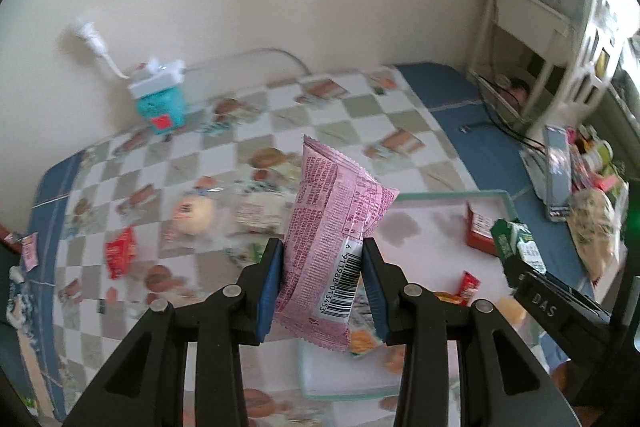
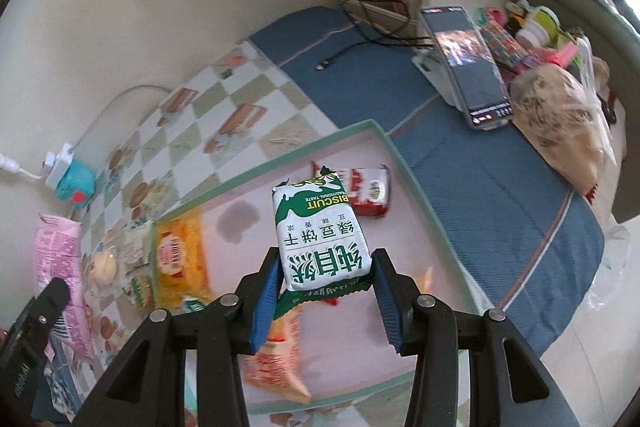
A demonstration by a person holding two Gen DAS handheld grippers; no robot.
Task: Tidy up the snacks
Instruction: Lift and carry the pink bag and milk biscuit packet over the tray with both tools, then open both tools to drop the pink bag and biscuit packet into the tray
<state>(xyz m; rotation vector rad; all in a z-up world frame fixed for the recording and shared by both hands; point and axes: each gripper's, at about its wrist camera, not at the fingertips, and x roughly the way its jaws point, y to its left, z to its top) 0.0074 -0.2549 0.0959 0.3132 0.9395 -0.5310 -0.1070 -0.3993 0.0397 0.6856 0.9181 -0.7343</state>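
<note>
A: Over the checkered tablecloth [image 1: 344,115], left wrist view: the left gripper [image 1: 323,259] is clamped on a pink snack packet [image 1: 332,227], blue pads pressing both sides, barcode end nearest the camera. The packet hangs clear of the table. A shallow tray [image 1: 508,197] with a mint rim lies just right of it, a red packet [image 1: 480,227] inside. Loose snacks remain on the cloth: a red pouch [image 1: 120,253] and a round bun [image 1: 192,215], both blurred.

B: And the right wrist view?

A: The right gripper [image 2: 325,269] is closed on a green-and-white biscuit pack [image 2: 320,239], held above the tray floor, not touching it. Beneath it: the same red packet, an orange packet [image 2: 178,259] by the near-left rim, and an orange-red one [image 2: 280,355] under the jaws. The pink packet shows at the far left of this view, outside the rim.

B: Step in hand?

A: My reading: carrying both snacks to the tray. The biscuit pack is already above it; the pink one is not quite.

B: Next move needs?

A: Bare floor under each pack, then lowering and parting the pads. The left must first cross the rim.
</note>
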